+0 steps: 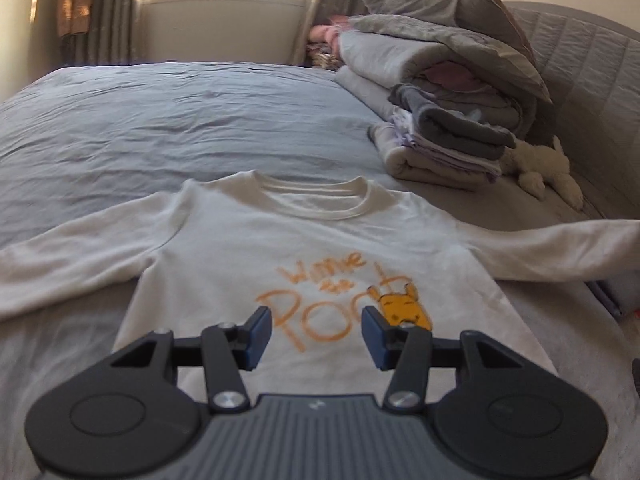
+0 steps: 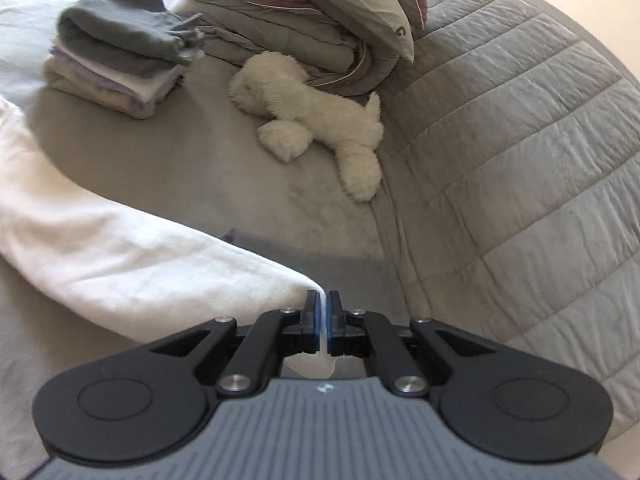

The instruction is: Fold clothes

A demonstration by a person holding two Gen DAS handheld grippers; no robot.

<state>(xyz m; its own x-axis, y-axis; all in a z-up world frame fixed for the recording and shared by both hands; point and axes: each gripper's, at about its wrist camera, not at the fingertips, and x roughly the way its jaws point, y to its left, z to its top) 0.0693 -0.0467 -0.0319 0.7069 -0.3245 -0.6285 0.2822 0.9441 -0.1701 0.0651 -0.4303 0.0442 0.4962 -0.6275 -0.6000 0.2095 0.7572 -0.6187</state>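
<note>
While the right gripper (image 2: 323,312) pinches the cuff end of the sweatshirt's sleeve (image 2: 132,248) between its blue pads, jaws all but closed on the white cloth, the left gripper (image 1: 316,330) hangs spread wide above the chest print, holding nothing

Item: cream long-sleeved sweatshirt (image 1: 304,248), laid front up on the bed (image 1: 168,120), collar at the far side from the left gripper, both sleeves spread outward. Body flat, unfolded; ribbed round neck; orange lettering and a small yellow bear printed just ahead of the left gripper's fingertips

Step, as judged: a sleeve fold, the pinched cuff due to travel across the body toward the print. To do it well, the cuff wants lifting only enough to clear the bedding, then carrying in a low arc so the sleeve creases at the shoulder seam and not mid-arm. The left gripper could usefully press the body near the armpit to keep the torso from dragging along. The thin pinch risks slipping if pulled hard

Material: soft fleecy knit, matte, limp, forms rounded rolls, not sharp creases; will need smoothing after each fold

Surroundings: folded stack (image 2: 120,60) of grey, lilac and beige garments, ahead and left of the right gripper; white plush toy (image 2: 316,120), shaggy pile, straight ahead of it; rolled grey duvet (image 2: 288,28) beyond; quilted grey headboard (image 2: 520,160) to its right; bed sheet blue-grey, creased
</note>
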